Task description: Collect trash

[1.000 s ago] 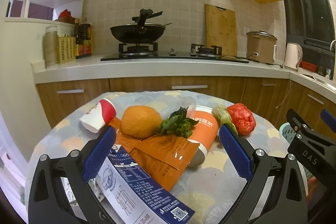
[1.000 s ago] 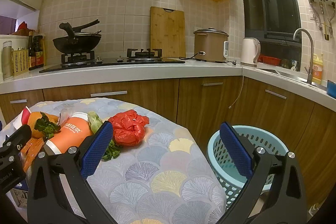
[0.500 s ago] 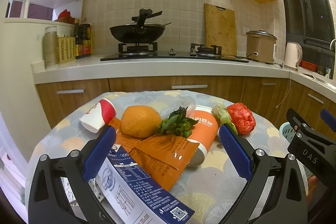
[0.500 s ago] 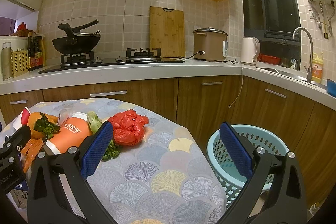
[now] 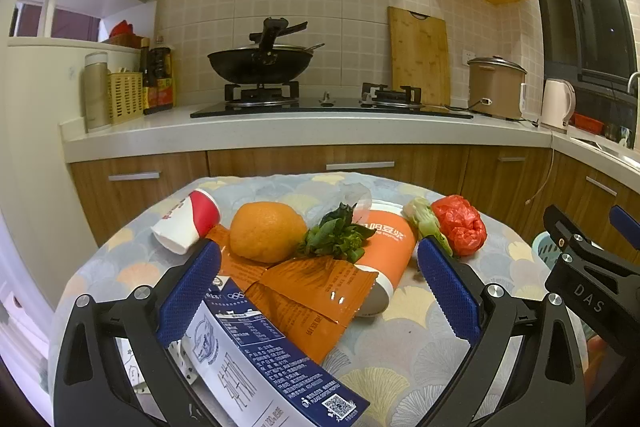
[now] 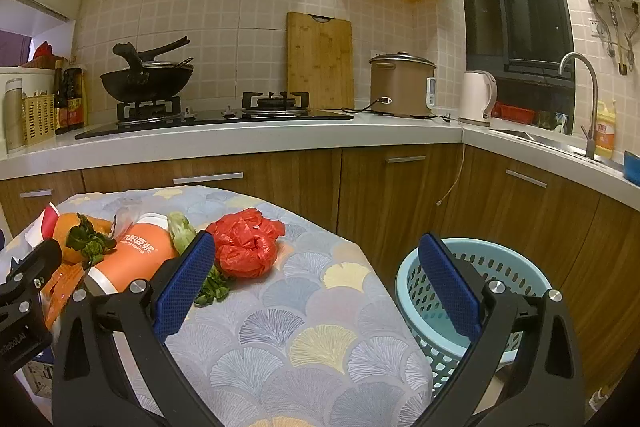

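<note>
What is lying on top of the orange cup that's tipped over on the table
A bunch of dark leafy greens rests across the orange cup near its upper end. An orange wrapper covers its lower side, hiding what lies beneath.

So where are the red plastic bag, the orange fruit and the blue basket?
red plastic bag (image 6: 248, 251), right wrist view, middle of the crumpled bag
orange fruit (image 5: 267, 231), left wrist view, centre of its peel
blue basket (image 6: 516, 275), right wrist view, far inner wall

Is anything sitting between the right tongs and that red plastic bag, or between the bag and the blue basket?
Nothing visible blocks either path. The right tongs are open, with only bare tablecloth up to the red bag. The blue basket stands on the floor past the table's right edge, its mouth open.
</note>
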A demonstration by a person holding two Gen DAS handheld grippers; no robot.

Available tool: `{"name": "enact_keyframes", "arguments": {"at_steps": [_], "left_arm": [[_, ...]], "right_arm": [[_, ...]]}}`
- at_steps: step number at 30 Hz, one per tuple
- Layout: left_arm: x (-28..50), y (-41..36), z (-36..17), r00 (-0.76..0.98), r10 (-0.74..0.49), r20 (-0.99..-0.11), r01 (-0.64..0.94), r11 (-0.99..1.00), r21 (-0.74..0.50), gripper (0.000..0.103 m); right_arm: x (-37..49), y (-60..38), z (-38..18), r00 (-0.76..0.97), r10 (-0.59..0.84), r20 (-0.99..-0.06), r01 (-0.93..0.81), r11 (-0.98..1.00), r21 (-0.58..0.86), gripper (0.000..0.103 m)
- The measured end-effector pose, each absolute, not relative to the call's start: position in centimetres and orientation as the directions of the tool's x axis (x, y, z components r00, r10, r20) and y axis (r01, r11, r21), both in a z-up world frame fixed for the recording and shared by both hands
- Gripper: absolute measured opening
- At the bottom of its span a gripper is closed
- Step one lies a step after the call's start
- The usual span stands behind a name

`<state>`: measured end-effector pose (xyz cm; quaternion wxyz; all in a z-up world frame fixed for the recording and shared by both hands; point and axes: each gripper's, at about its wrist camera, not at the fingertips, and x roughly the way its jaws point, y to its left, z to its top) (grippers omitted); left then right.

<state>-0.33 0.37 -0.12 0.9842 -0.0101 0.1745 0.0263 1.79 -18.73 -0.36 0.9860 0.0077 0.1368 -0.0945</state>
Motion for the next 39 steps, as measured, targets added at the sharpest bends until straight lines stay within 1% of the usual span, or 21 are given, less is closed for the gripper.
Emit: {"name": "enact_keyframes", "arguments": {"at_steps": [10,14,17,19,20,21,22,25,27,29,33,36,39], "left_arm": [[-0.8,0.3,-0.1,0.944,0.052,-0.325,-0.056,0.998,-0.005,0.095],[-1.8,1.1,0.2,0.945,0.053,-0.322,-0.066,0.997,-0.029,0.095],[-3.0,1.9,0.4,0.941,0.050,-0.336,-0.065,0.997,-0.033,0.095],[-4.3,2.5,0.6,0.938,0.054,-0.343,-0.070,0.997,-0.033,0.095],[-4.9,2.9,0.6,0.936,0.052,-0.347,-0.070,0.997,-0.040,0.095],[-5.7,3.6,0.7,0.934,0.053,-0.354,-0.074,0.996,-0.048,0.095],[-6.3,4.1,0.8,0.932,0.059,-0.359,-0.082,0.995,-0.050,0.095],[-7.8,5.7,0.9,0.925,0.064,-0.375,-0.098,0.993,-0.071,0.095],[-8.3,6.6,0.9,0.917,0.065,-0.394,-0.106,0.991,-0.084,0.095],[-8.3,7.4,0.6,0.898,0.070,-0.435,-0.124,0.987,-0.098,0.095],[-7.9,7.9,0.3,0.880,0.017,-0.475,-0.115,0.977,-0.178,0.095],[-7.2,6.3,-0.1,0.871,0.039,-0.489,-0.129,0.980,-0.151,0.095],[-5.8,4.1,-1.2,0.845,0.069,-0.531,-0.135,0.987,-0.087,0.095]], "right_arm": [[1.8,-18.7,-0.4,0.945,-0.179,-0.274,0.183,0.983,-0.011,0.097],[1.6,-18.7,-0.2,0.950,-0.167,-0.262,0.169,0.985,-0.015,0.095],[1.7,-18.6,-0.1,0.951,-0.147,-0.271,0.147,0.989,-0.020,0.085],[1.8,-18.5,-0.1,0.951,-0.131,-0.281,0.129,0.991,-0.025,0.075],[1.8,-18.4,-0.1,0.950,-0.125,-0.285,0.123,0.992,-0.026,0.072],[1.8,-18.4,-0.1,0.949,-0.110,-0.294,0.107,0.994,-0.026,0.066],[1.8,-18.4,-0.1,0.948,-0.097,-0.303,0.094,0.995,-0.023,0.062],[1.9,-18.3,-0.1,0.940,-0.038,-0.339,0.040,0.999,-0.001,0.042],[1.8,-17.8,-0.2,0.937,-0.019,-0.348,0.016,1.000,-0.009,0.034],[1.6,-17.4,-0.1,0.936,-0.002,-0.351,-0.004,1.000,-0.017,0.031],[1.3,-16.8,0.0,0.935,0.015,-0.353,-0.023,1.000,-0.020,0.031],[1.3,-16.9,0.2,0.934,0.005,-0.357,-0.014,1.000,-0.023,0.031],[1.5,-17.5,0.1,0.929,-0.005,-0.371,0.000,1.000,-0.013,0.031]]}}
